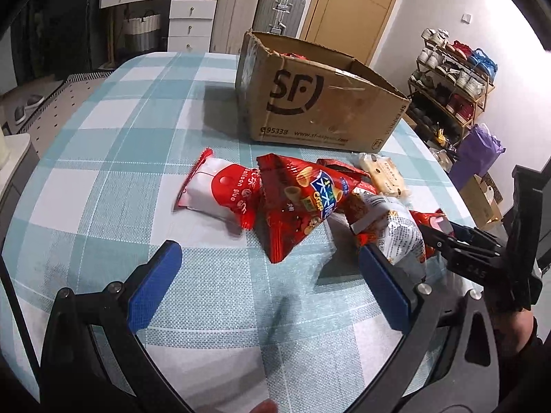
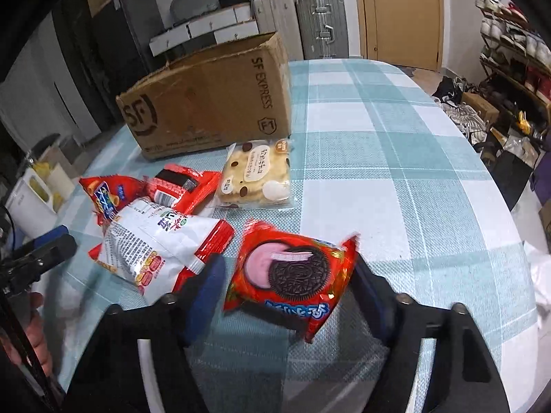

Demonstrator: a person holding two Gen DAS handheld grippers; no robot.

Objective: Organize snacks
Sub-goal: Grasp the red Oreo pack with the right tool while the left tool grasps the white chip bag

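Several snack packets lie on the checked tablecloth in front of an open SF cardboard box [image 1: 320, 103], which also shows in the right wrist view [image 2: 210, 99]. My right gripper [image 2: 289, 272] is open around a red Oreo packet [image 2: 292, 275], one finger on each side. Beside it lie a white and red bag [image 2: 162, 244], a red packet [image 2: 182, 186], a red crisp bag [image 2: 106, 196] and a beige cookie pack [image 2: 258, 175]. My left gripper [image 1: 268, 261] is open and empty, just short of the red crisp bag [image 1: 299, 199]. A white and red packet [image 1: 220, 189] lies to its left.
The table [image 1: 120, 158] has a blue and white checked cloth [image 2: 396, 172]. Suitcases [image 1: 279, 10], white drawers [image 1: 189, 17] and a wooden door [image 1: 351, 3] stand behind. A shoe rack [image 1: 454, 79] stands to the right. The right gripper's body [image 1: 482, 251] shows at the right of the left wrist view.
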